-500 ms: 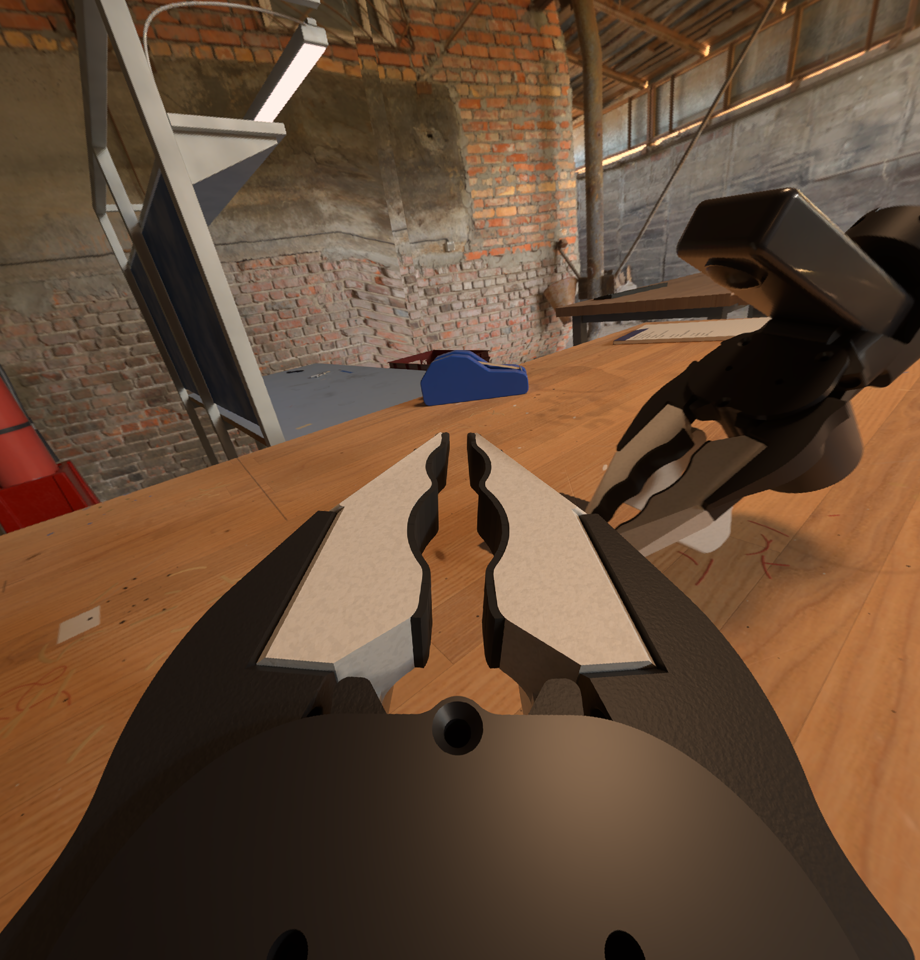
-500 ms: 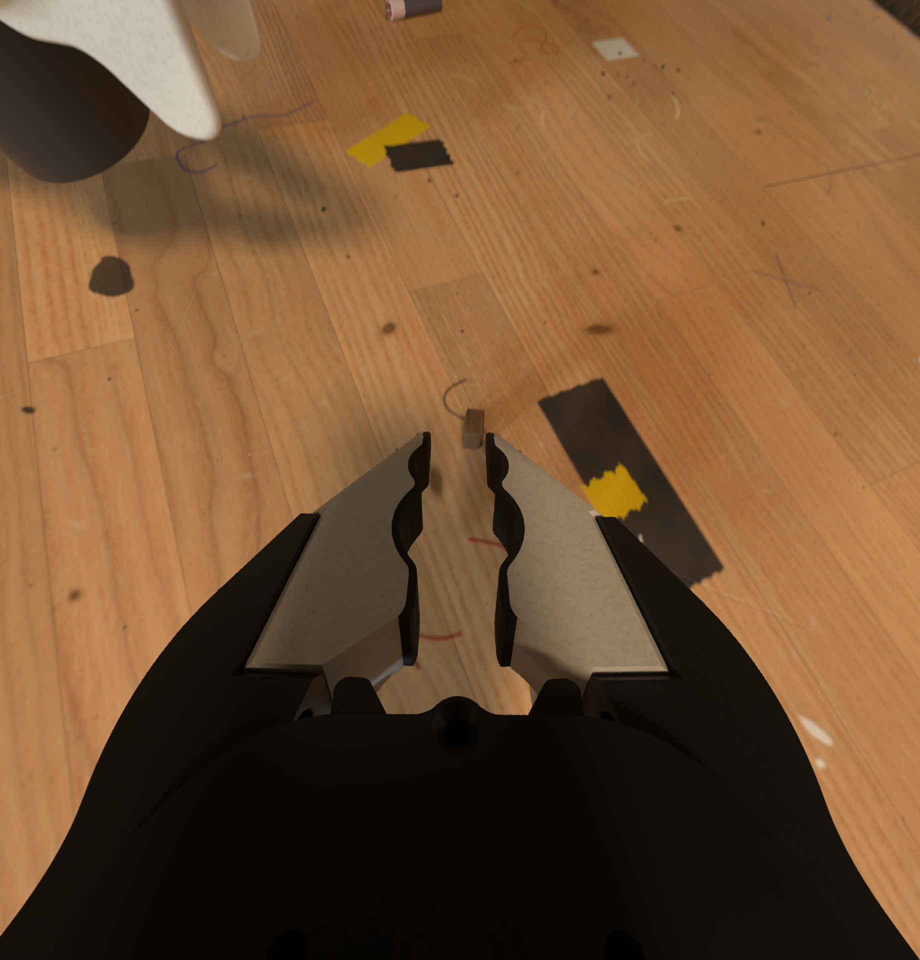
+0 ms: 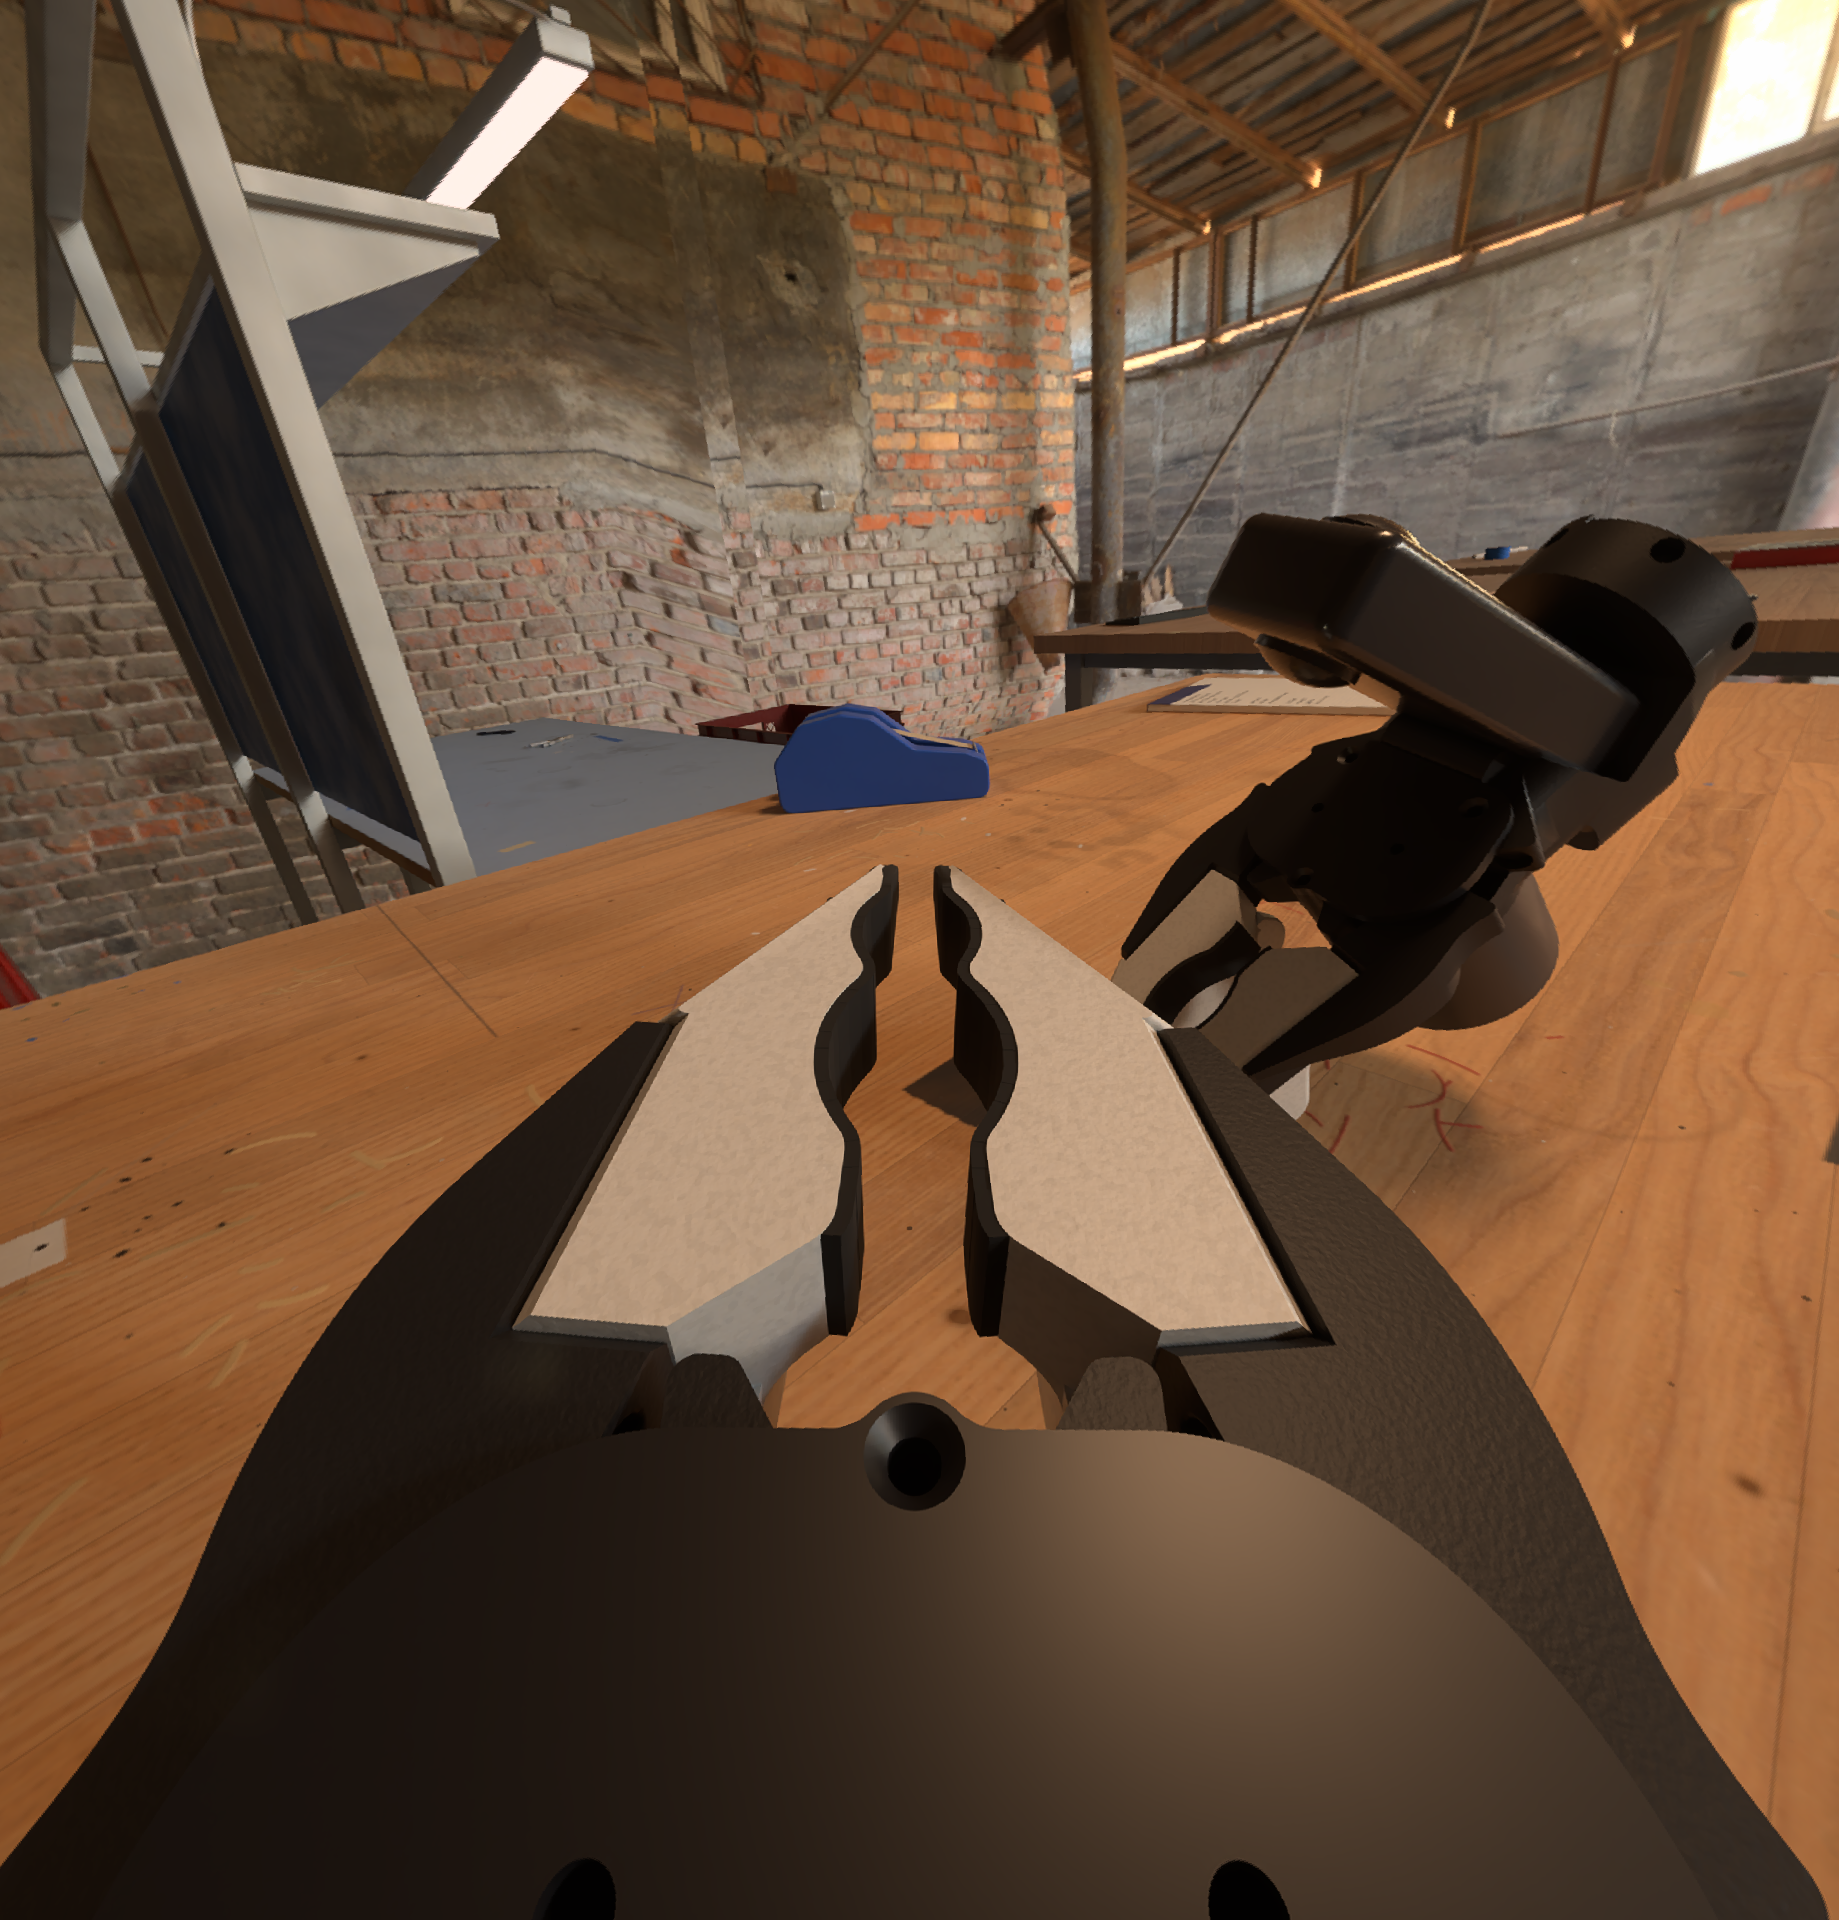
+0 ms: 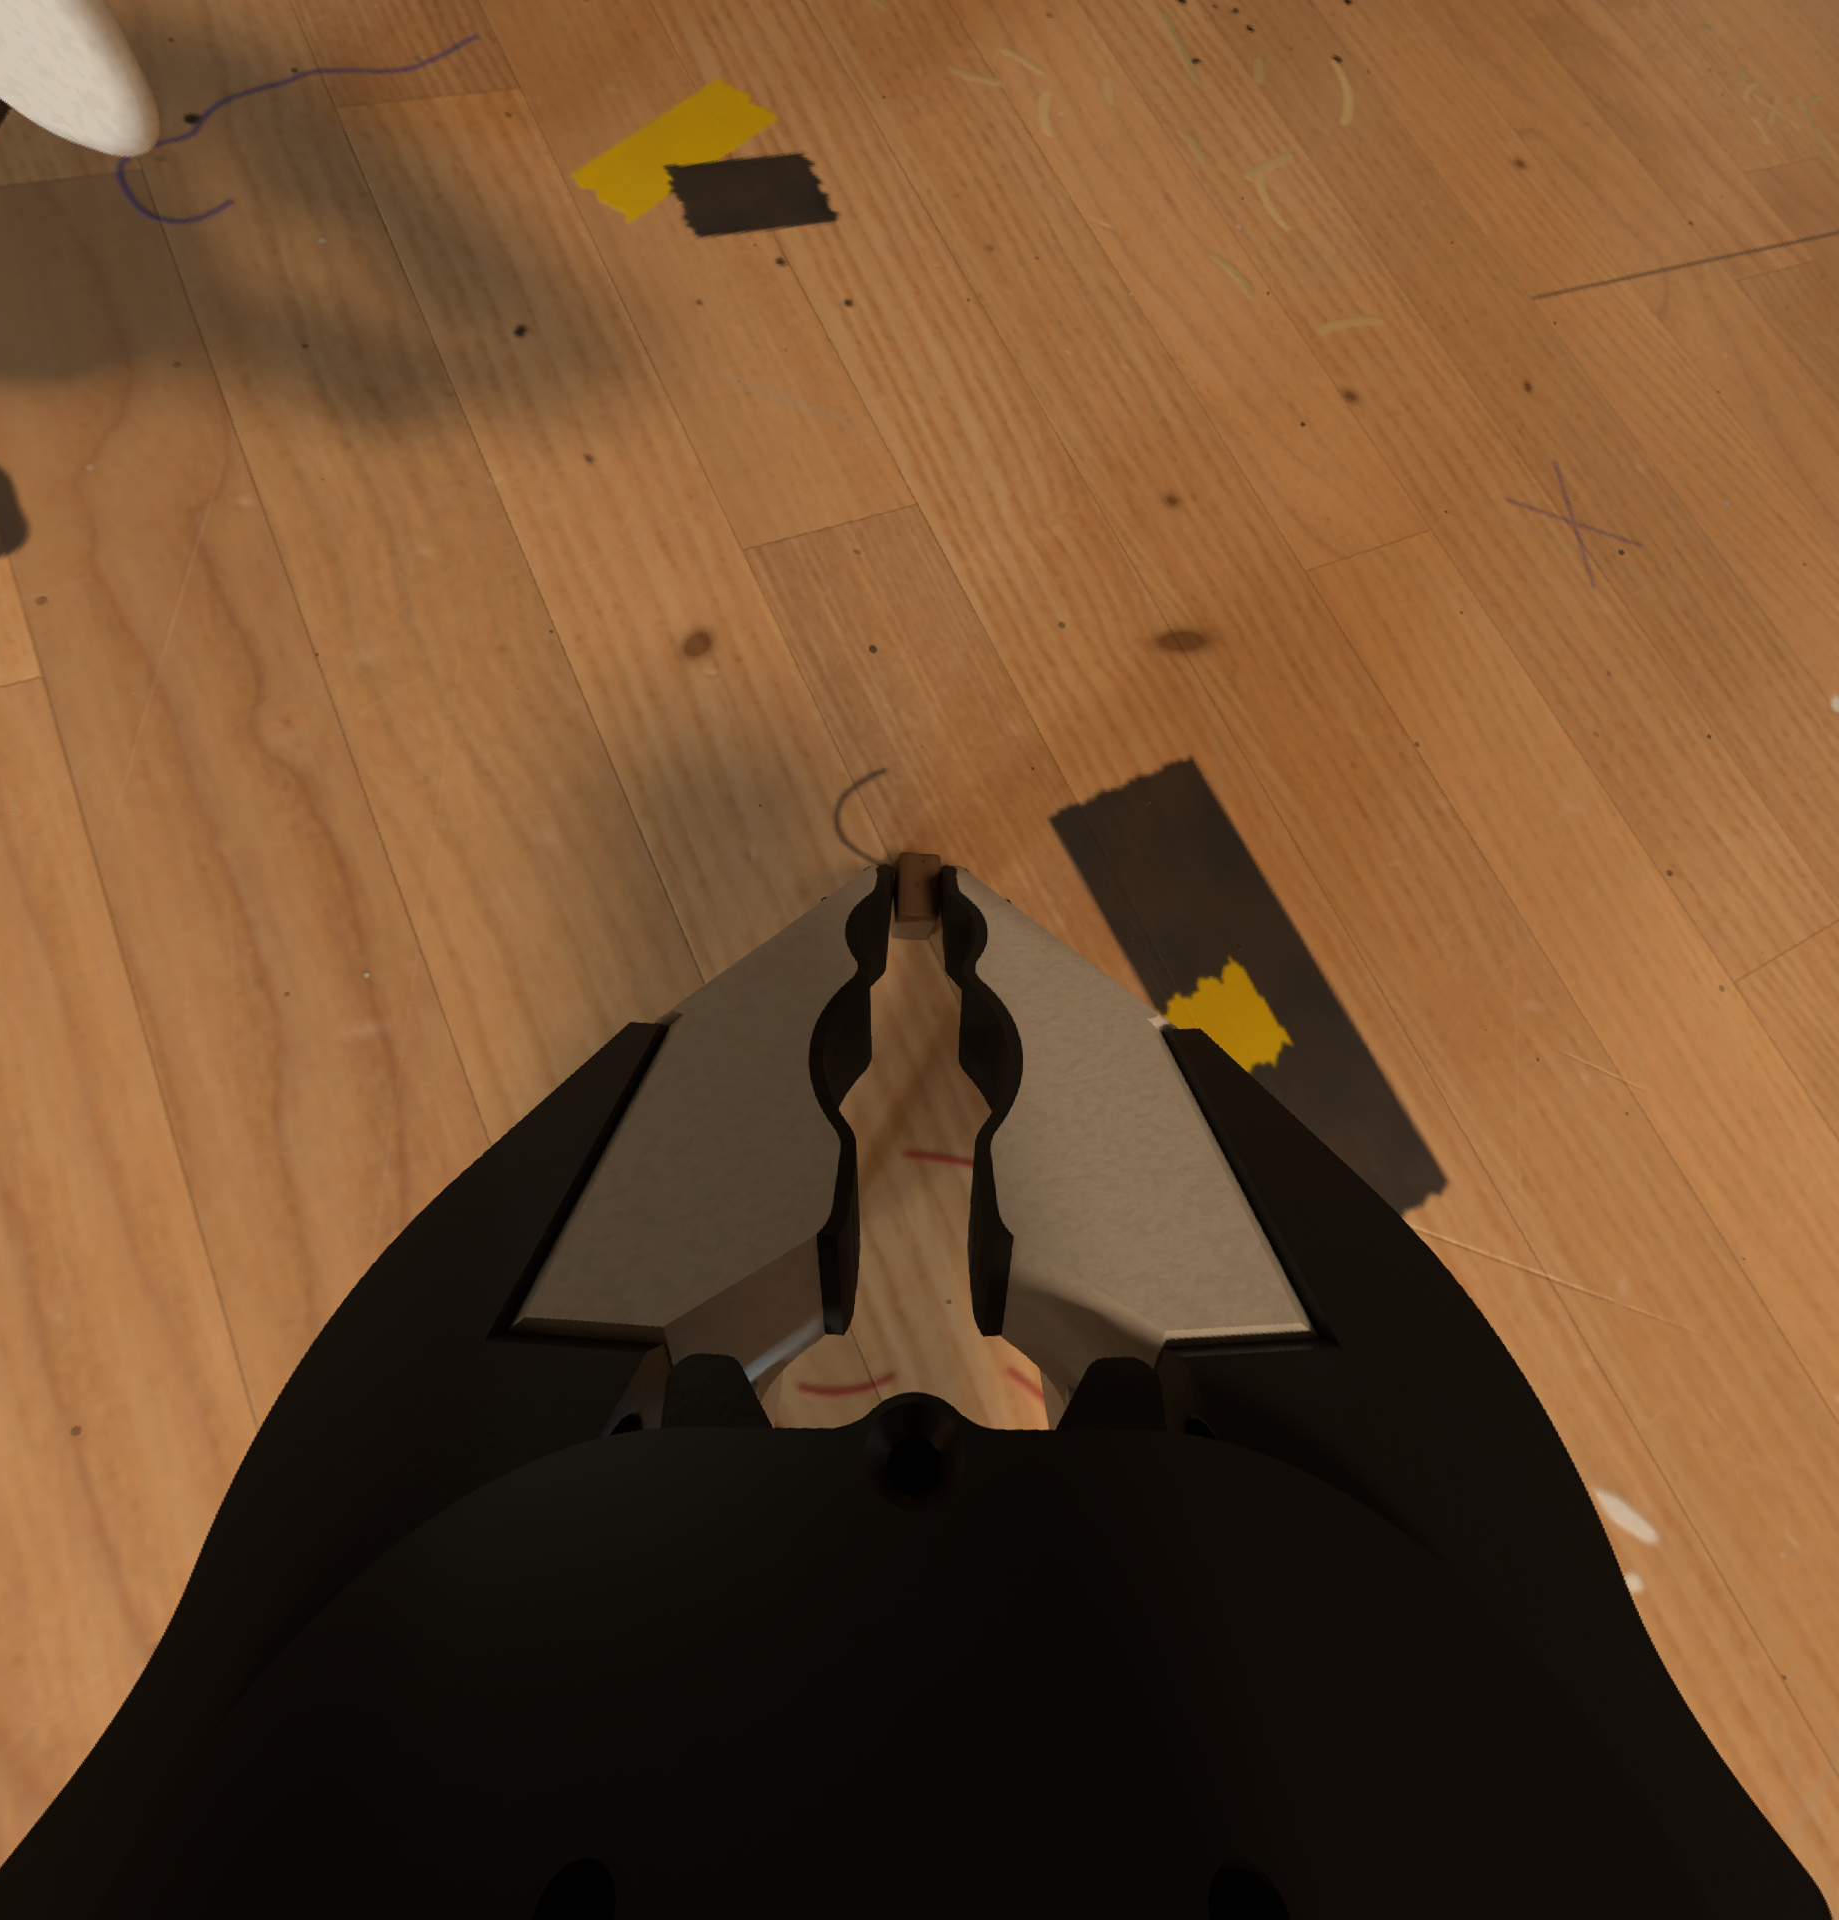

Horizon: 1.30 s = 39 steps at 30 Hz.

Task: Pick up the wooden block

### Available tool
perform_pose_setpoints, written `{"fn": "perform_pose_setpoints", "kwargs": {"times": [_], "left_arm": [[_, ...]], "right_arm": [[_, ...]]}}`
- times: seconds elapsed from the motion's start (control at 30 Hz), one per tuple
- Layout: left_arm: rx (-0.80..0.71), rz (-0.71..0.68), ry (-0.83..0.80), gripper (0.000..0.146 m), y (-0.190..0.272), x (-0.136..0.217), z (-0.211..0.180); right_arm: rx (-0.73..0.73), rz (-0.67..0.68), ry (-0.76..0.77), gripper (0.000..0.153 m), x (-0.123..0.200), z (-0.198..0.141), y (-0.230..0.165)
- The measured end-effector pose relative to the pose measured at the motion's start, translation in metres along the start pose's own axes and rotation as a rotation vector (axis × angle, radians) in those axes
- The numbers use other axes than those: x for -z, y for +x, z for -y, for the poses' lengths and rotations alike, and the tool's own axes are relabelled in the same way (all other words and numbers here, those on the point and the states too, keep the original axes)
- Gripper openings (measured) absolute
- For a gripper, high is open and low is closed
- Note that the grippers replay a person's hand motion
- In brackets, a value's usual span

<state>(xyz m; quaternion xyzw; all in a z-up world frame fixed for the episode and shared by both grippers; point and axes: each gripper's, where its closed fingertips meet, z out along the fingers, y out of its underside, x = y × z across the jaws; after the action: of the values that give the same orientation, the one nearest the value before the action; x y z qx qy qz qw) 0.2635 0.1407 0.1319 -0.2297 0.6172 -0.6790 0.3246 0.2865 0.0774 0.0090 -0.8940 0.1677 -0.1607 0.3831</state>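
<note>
Left wrist view: the left gripper [image 3: 915, 883] fills the lower centre of the frame, its two tan-faced fingers drawn nearly together with only a thin slot between the tips and nothing in it. Under it runs the wooden table [image 3: 323, 1143]. A blue tape dispenser [image 3: 879, 767] sits in the middle distance, above the fingertips. At centre right the right gripper [image 3: 1195, 997] tilts down toward the table, its tips partly hidden behind the left gripper's own finger; the block cannot be made out here.

Right wrist view: the right gripper [image 4: 913, 883] points down at the table [image 4: 375, 831] from the lower half of the frame. The wooden block [image 4: 916, 894] is a very small brown piece, darker than the boards, with a lighter lower face, standing upright. It sits at frame centre, pinched between the very tips of the fingers, which press on both its sides. A black tape strip [image 4: 1247, 977] with a yellow scrap lies just right of it; a yellow and black tape patch [image 4: 707, 156] lies near the top.
</note>
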Motion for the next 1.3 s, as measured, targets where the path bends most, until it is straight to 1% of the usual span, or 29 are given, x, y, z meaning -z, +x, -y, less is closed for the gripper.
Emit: {"fn": "perform_pose_setpoints", "kwargs": {"times": [0.27, 0.33, 0.43, 0.5, 0.53, 0.57, 0.63, 0.7, 0.8, 0.9, 1.0, 1.07, 1.13, 1.27, 1.3], "left_arm": [[-0.012, -0.012, -0.010, 0.007, 0.003, -0.003, -0.002], [-0.013, -0.010, -0.012, 0.007, 0.002, -0.003, -0.002], [-0.017, -0.008, -0.018, 0.007, 0.003, -0.004, -0.003], [-0.021, -0.007, -0.019, 0.007, 0.003, -0.004, -0.003], [-0.023, -0.006, -0.020, 0.006, 0.003, -0.005, -0.003], [-0.026, -0.005, -0.021, 0.006, 0.003, -0.005, -0.004], [-0.032, -0.006, -0.026, 0.006, 0.004, -0.005, -0.004], [-0.040, -0.006, -0.030, 0.006, 0.005, -0.006, -0.005], [-0.059, -0.009, -0.039, 0.006, 0.007, -0.006, -0.006], [-0.076, -0.014, -0.052, 0.006, 0.010, -0.008, -0.008], [-0.086, -0.014, -0.057, 0.006, 0.011, -0.008, -0.009], [-0.086, -0.014, -0.057, 0.006, 0.011, -0.008, -0.009], [-0.080, -0.015, -0.053, 0.006, 0.011, -0.008, -0.008], [-0.065, -0.019, -0.044, 0.006, 0.010, -0.006, -0.007], [-0.066, -0.020, -0.045, 0.006, 0.011, -0.006, -0.007]], "right_arm": [[0.028, -0.009, -0.001, 0.007, -0.002, 0.002, 0.000], [0.030, 0.020, -0.021, 0.007, 0.000, 0.001, -0.004], [0.021, 0.097, -0.024, 0.007, 0.018, 0.007, -0.013], [0.037, 0.140, -0.035, 0.007, 0.040, 0.009, -0.017], [0.051, 0.169, -0.067, 0.007, 0.054, 0.006, -0.019], [0.066, 0.200, -0.122, 0.007, 0.069, 0.001, -0.020], [0.111, 0.231, -0.279, 0.007, 0.101, -0.018, -0.017], [0.134, 0.240, -0.479, 0.007, 0.134, -0.044, -0.010], [0.122, 0.237, -0.817, 0.007, 0.177, -0.087, -0.003], [0.144, 0.232, -1.073, 0.007, 0.204, -0.120, -0.002], [0.210, 0.212, -1.227, 0.007, 0.215, -0.139, -0.004], [0.245, 0.207, -1.263, 0.007, 0.218, -0.145, -0.007], [0.247, 0.195, -1.248, 0.007, 0.218, -0.145, -0.009], [0.194, 0.213, -1.098, 0.007, 0.216, -0.140, -0.020], [0.182, 0.220, -1.084, 0.007, 0.217, -0.142, -0.022]]}}
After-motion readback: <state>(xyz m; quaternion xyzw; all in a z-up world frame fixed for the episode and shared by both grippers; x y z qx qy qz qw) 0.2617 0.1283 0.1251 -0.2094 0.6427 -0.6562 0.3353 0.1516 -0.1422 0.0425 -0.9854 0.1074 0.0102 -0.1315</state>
